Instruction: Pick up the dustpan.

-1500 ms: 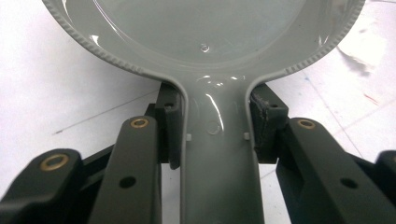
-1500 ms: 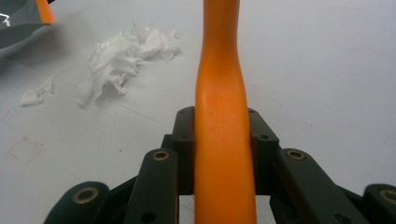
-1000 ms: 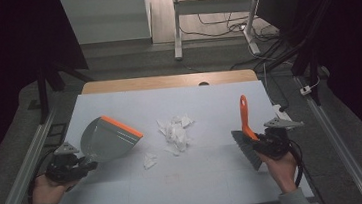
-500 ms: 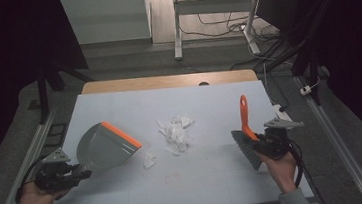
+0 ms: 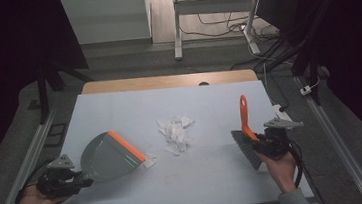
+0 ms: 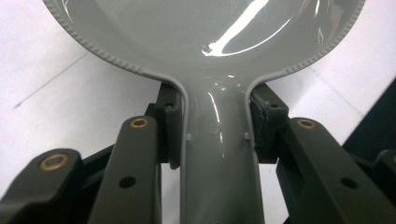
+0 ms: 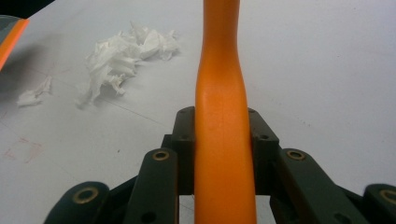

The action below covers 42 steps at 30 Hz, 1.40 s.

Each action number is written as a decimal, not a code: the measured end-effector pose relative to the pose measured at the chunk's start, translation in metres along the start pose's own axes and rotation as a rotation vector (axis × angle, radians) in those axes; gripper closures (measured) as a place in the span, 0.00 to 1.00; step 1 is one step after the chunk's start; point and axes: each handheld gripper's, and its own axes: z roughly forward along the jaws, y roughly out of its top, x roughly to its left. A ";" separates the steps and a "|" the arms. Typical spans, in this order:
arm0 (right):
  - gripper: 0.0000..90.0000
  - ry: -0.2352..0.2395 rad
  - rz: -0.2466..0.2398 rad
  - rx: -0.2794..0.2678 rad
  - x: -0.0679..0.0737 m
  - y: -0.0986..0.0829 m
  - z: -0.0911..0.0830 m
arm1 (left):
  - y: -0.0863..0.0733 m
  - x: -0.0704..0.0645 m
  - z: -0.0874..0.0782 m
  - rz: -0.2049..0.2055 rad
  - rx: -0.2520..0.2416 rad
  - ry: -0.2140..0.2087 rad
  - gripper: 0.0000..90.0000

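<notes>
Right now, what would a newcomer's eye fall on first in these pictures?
Probably the brush with its bright orange handle, held in the right gripper at the table's right side. Next, the pile of torn white paper at the centre, and the grey dustpan with an orange lip at the left, gripped by the left gripper.

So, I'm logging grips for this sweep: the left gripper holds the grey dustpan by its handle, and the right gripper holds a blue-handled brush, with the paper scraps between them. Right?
Not quite: the brush handle is orange, not blue, as the right gripper view shows. The rest stands: the left gripper is clamped on the dustpan handle, the right gripper on the brush, and the paper scraps lie between them.
</notes>
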 end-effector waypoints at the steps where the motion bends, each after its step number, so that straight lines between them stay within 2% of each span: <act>1: 0.78 0.000 -0.001 0.002 0.000 0.000 0.000 | -0.001 0.000 0.000 0.005 0.010 -0.003 0.69; 4: 0.78 0.001 -0.004 0.003 0.000 0.000 0.001 | -0.004 -0.002 0.001 0.032 0.018 -0.014 0.69; 8: 0.78 0.002 -0.001 0.005 -0.001 -0.001 0.001 | -0.009 -0.010 0.002 0.135 0.023 -0.054 0.69; 10: 0.78 0.002 -0.003 0.004 -0.001 -0.001 0.001 | -0.010 -0.013 0.004 0.157 0.040 -0.066 0.69; 13: 0.78 0.000 -0.004 0.007 0.000 -0.001 0.002 | -0.011 -0.016 0.009 0.179 0.080 -0.059 0.69; 17: 0.78 0.001 -0.004 0.007 0.000 -0.001 0.002 | -0.012 -0.017 0.014 0.182 0.105 -0.048 0.69; 23: 0.78 0.000 -0.001 0.009 0.000 -0.001 0.002 | -0.011 -0.018 0.018 0.178 0.099 -0.043 0.69; 26: 0.78 0.000 -0.004 0.010 0.001 -0.001 0.003 | -0.006 -0.023 0.024 0.199 0.112 -0.038 0.69; 36: 0.78 0.005 -0.010 0.000 0.004 0.002 0.004 | 0.001 -0.026 0.036 0.203 0.119 -0.062 0.69; 42: 0.78 0.031 0.000 -0.013 0.007 0.006 0.007 | 0.002 -0.027 0.038 0.200 0.126 -0.062 0.69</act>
